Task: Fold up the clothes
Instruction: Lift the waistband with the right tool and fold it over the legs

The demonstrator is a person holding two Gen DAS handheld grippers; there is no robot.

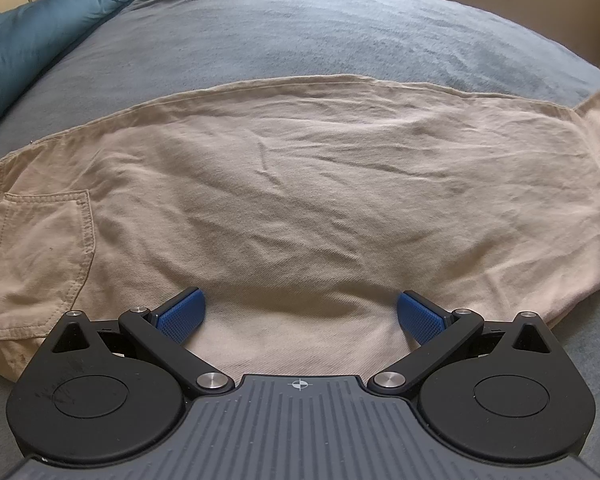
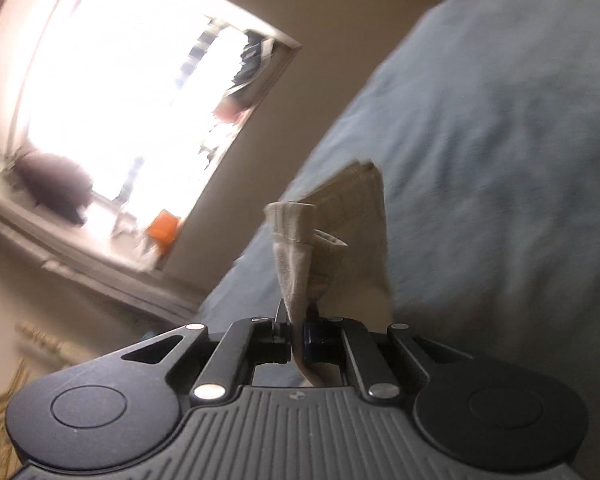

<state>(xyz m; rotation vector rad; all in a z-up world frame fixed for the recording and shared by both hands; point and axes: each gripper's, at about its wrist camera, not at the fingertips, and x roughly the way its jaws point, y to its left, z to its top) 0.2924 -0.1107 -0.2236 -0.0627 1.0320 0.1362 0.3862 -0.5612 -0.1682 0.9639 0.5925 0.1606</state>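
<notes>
While our left gripper point(image 1: 300, 312) hovers wide open and empty above the soft, limp beige trousers point(image 1: 300, 184) spread on the blue bed point(image 1: 300, 36), our right gripper point(image 2: 298, 340) pinches their thicker hemmed end point(image 2: 296, 240), which we judge the firmest hold.

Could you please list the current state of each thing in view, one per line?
Beige trousers: lying flat and wrinkled on the bed, one end lifted at the right.
Left tongs: open, above the trousers, holding nothing.
Right tongs: shut on the trousers' hem.
Trousers' hem: raised off the bed.
Blue bedcover: spread out.
</notes>
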